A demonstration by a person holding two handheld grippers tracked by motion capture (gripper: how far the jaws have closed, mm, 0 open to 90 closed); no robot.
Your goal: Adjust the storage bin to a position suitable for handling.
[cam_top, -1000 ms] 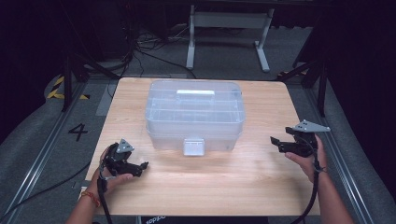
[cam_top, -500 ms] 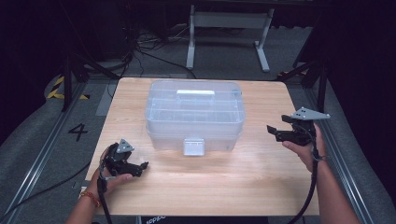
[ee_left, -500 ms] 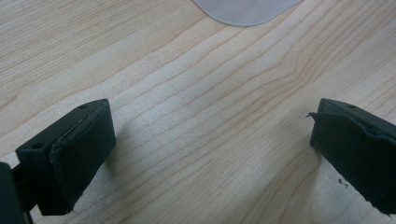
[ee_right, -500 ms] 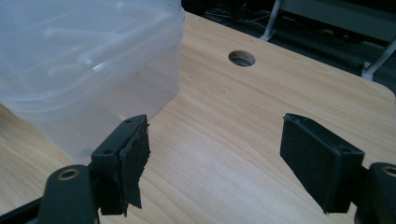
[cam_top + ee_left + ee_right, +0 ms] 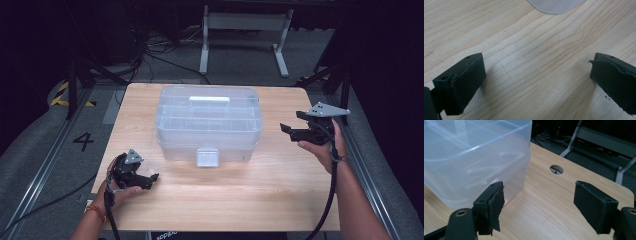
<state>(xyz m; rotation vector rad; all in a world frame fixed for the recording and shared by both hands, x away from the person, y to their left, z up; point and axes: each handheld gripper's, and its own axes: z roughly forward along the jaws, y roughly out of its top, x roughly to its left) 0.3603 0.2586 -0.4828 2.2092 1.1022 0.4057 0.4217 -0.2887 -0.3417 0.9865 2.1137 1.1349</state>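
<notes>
High view: clear lidded storage box (image 5: 209,125) mid-table (image 5: 240,200), white latch facing the person. Right gripper (image 5: 289,131) has risen and edged nearer the box's right end since earlier, not touching. Left gripper (image 5: 152,178) unmoved, low at front-left.
Left gripper view: jaws spread over bare wood.
Right gripper view: jaws spread, box (image 5: 471,157) just ahead-left.

Clear plastic storage box (image 5: 209,125), lid closed, upright at mid-counter (image 5: 250,200), nearer the far edge. White handle (image 5: 209,100) lies flat on the lid. White latch (image 5: 207,157) on the near face, down. Inner dividers visible through the walls.
</notes>
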